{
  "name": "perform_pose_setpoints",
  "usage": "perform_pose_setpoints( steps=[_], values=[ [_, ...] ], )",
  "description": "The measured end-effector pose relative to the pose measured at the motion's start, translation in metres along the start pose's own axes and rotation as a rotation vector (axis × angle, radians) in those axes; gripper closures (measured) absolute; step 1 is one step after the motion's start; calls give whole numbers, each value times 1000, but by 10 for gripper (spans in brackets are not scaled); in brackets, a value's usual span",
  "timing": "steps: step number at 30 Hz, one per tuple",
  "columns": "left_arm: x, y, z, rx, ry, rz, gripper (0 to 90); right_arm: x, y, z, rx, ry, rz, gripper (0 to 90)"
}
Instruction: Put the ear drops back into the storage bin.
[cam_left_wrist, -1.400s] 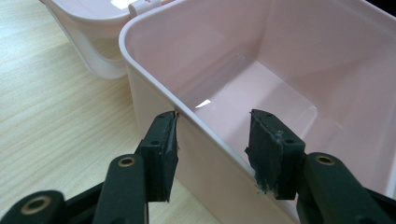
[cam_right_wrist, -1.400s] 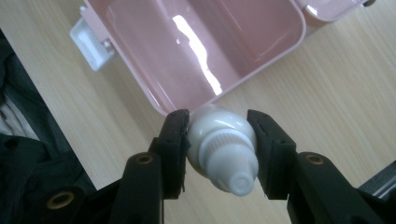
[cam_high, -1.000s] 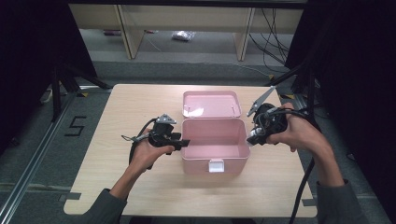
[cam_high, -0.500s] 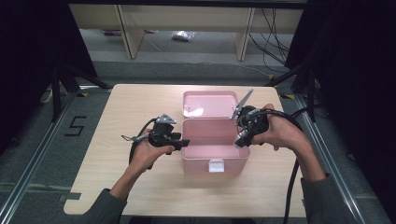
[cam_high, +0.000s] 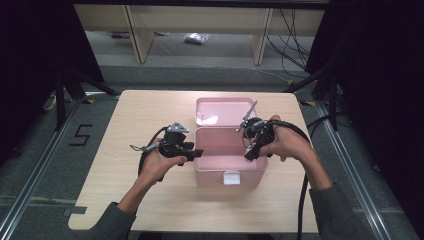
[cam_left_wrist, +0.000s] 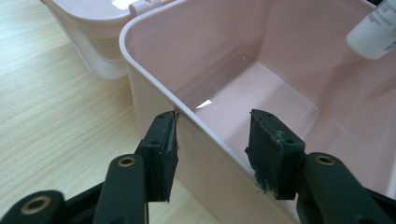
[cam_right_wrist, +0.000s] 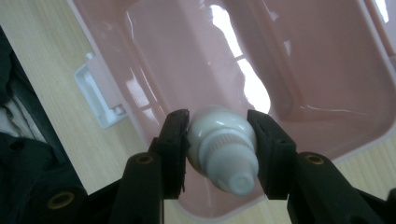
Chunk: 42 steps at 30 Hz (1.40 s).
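A pink box (cam_high: 230, 160) is seen standing open near the middle of the table (cam_high: 130, 115), its lid (cam_high: 222, 111) laid back flat behind it and a white latch (cam_high: 230, 178) on the front wall.

The left wall of the box is straddled by the left gripper (cam_left_wrist: 212, 140): one pad is set against the outside of the wall at the rim, the other stands inside the box, apart from the wall, so the jaws are partly open and nothing is clamped.

A white tube (cam_right_wrist: 223, 151) is held in the right gripper (cam_right_wrist: 218, 149), its pads pressed on both sides just behind the ribbed cap. The tube is held over the open box, near its right side, with the cap end towards the gripper camera. In the left gripper view, the tube's other end (cam_left_wrist: 373, 29) is seen above the far side of the box.
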<state>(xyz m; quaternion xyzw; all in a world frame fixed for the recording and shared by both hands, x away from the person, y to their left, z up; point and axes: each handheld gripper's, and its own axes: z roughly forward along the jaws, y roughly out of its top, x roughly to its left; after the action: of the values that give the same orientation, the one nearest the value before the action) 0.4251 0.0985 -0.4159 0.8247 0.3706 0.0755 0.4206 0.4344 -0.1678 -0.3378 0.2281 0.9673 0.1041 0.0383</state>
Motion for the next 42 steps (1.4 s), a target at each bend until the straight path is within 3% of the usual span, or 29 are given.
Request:
perform_pose_setpoints(
  steps=[25,26,31,32,33,36,38,39,42],
  values=[
    [0,0,0,2,-5,0,519,-9,5,43,29,30,13,604],
    [0,0,0,2,-6,0,519,-7,6,43,43,36,31,604],
    [0,0,0,2,-5,1,519,-8,8,48,39,30,19,604],
    [0,0,0,1,-5,-1,519,-9,7,50,28,34,-9,604],
    [0,0,0,0,-2,-1,519,-7,8,50,41,35,24,604],
    [0,0,0,2,-6,1,519,-8,7,55,35,36,-7,604],
    [0,0,0,1,-5,-1,519,-7,7,57,44,44,19,604],
    [0,0,0,2,-6,1,519,-9,7,59,42,33,-9,604],
    [0,0,0,1,-5,-1,519,-8,7,62,45,47,17,604]
  ],
)
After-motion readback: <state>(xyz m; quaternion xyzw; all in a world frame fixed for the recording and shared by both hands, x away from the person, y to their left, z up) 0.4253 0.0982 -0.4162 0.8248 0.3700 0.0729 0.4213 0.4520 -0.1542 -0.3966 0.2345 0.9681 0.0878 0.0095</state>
